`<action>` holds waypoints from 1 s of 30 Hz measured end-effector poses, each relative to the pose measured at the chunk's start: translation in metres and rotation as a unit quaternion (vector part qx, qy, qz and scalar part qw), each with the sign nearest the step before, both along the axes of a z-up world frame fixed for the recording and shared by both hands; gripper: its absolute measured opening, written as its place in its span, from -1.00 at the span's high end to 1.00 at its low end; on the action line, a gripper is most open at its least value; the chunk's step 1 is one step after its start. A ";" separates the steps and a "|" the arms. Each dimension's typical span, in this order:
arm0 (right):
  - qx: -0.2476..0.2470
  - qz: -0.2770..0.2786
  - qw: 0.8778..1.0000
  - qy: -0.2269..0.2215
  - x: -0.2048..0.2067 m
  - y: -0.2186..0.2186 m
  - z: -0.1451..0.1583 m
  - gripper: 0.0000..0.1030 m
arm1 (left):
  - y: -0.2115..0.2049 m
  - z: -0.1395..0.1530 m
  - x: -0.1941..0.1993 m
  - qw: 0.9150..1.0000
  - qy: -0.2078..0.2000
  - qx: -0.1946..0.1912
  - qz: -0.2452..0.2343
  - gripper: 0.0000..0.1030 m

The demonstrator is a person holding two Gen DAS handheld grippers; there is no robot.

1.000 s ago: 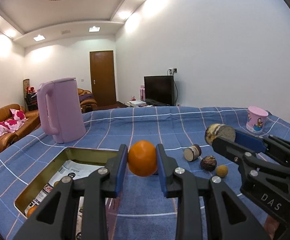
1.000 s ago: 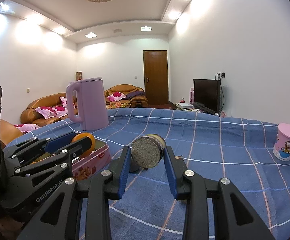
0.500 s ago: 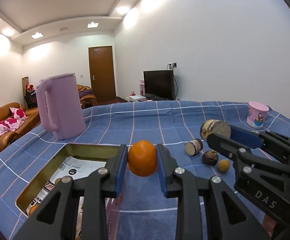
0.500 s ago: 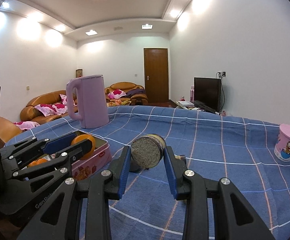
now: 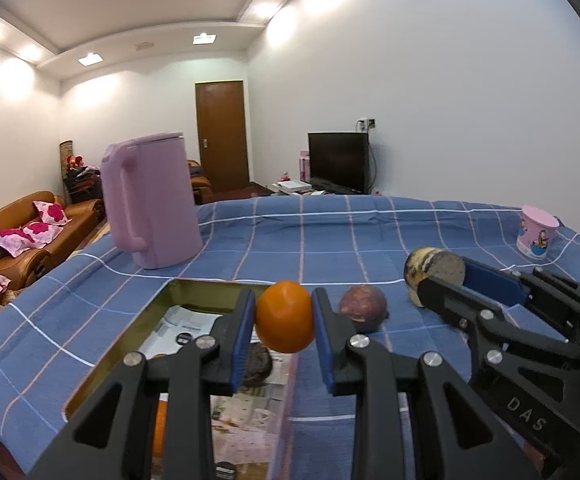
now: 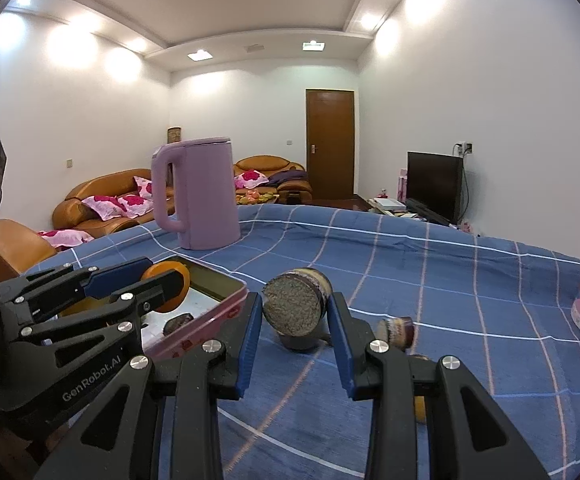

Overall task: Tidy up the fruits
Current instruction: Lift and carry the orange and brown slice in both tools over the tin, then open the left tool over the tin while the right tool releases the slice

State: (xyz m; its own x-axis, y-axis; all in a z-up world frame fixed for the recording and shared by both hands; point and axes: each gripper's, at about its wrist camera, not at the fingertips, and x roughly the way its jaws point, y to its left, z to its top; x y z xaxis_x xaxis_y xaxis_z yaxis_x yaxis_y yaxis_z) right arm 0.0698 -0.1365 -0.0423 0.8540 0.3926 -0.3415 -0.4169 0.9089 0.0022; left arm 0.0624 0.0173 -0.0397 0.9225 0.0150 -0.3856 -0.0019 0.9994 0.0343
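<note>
My left gripper [image 5: 283,298] is shut on an orange [image 5: 284,317], which hangs over the right rim of an open tin box [image 5: 129,328]. The tin is lined with paper and holds a dark fruit [image 5: 255,364] and another orange [image 5: 159,428]. Just to the right, my right gripper [image 6: 296,300] is shut on a cut fruit half [image 6: 296,306] with a flat speckled face, held above the blue checked cloth. A purple passion fruit [image 5: 364,306] lies on the cloth between the grippers. Under the right gripper lie a cut piece [image 6: 398,330] and a small yellow fruit [image 6: 420,408].
A tall pink kettle [image 5: 149,204] stands behind the tin at the back left. A pink printed cup [image 5: 538,236] stands at the far right of the table. The tin's pink side wall [image 6: 205,324] faces the right gripper. Sofas stand beyond the table's left edge.
Both grippers have moved left toward the tin with their fruit still held. The orange now hangs over the tin's right rim, and the passion fruit looks nearer.
</note>
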 end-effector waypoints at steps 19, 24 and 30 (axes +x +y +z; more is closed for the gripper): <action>-0.012 0.061 0.998 0.021 0.014 0.057 -0.006 0.31 | 0.061 -0.006 0.018 0.997 0.048 0.001 0.059 0.42; -0.017 0.080 0.996 0.026 0.015 0.076 -0.008 0.31 | 0.076 -0.011 0.023 0.995 0.062 -0.003 0.074 0.42; -0.027 0.096 0.995 0.031 0.015 0.091 -0.011 0.30 | 0.089 -0.015 0.026 0.993 0.075 -0.007 0.086 0.42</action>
State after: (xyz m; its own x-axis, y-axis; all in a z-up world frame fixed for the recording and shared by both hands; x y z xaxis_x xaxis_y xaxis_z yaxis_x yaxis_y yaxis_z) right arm 0.0849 -0.0451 -0.0528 0.7417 0.5258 -0.4165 -0.5833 0.8122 -0.0134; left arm 0.0888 0.1062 -0.0543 0.8386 0.1606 -0.5205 -0.1683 0.9852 0.0328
